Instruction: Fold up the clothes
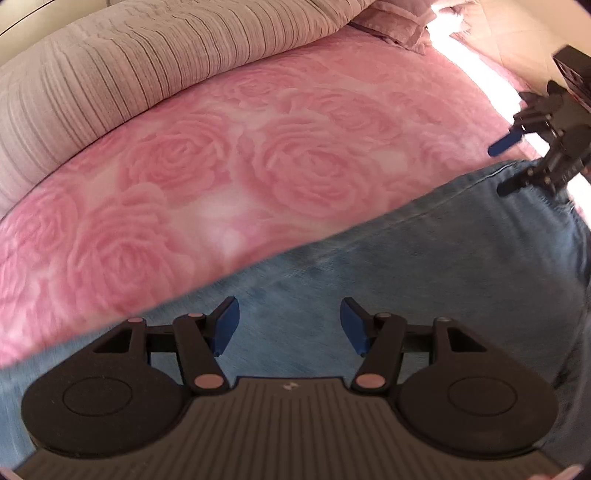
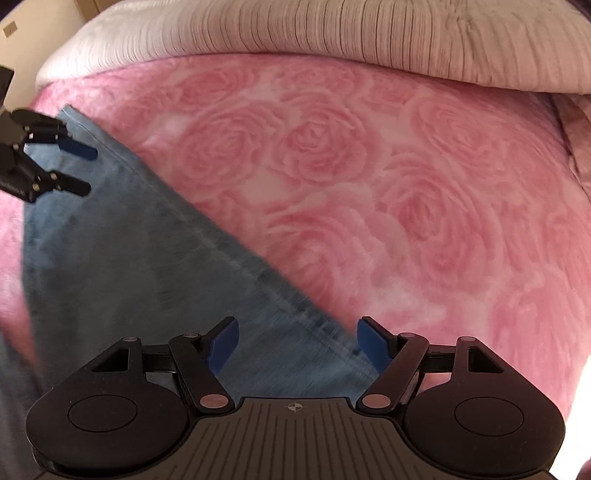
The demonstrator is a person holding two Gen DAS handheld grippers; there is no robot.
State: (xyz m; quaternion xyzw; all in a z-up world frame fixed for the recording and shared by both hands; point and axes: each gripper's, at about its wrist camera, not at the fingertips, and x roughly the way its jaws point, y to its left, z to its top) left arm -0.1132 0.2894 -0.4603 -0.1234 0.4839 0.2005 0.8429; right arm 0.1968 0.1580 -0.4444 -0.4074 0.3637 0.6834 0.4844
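From the left wrist view we see the left gripper with its blue fingers spread wide, nothing between them, hovering over the jeans. The jeans lie flat on the pink rose blanket, filling the near and right part of the view, their long seamed edge running up toward the far right. At that far end of the jeans the right gripper hangs with its fingers apart and empty, just above the denim's corner. Beyond the jeans the blanket is bare, and past it a striped beige duvet is heaped along the far side. A strip of bright sunlight cuts across the blanket's far right edge.

From the right wrist view we see the right gripper opened wide, holding nothing, over the jeans, whose stitched edge passes between the fingers. The denim stretches away to the left, where the left gripper sits open above its far end. To the right of the jeans lies open pink rose blanket, with the striped beige duvet behind it.
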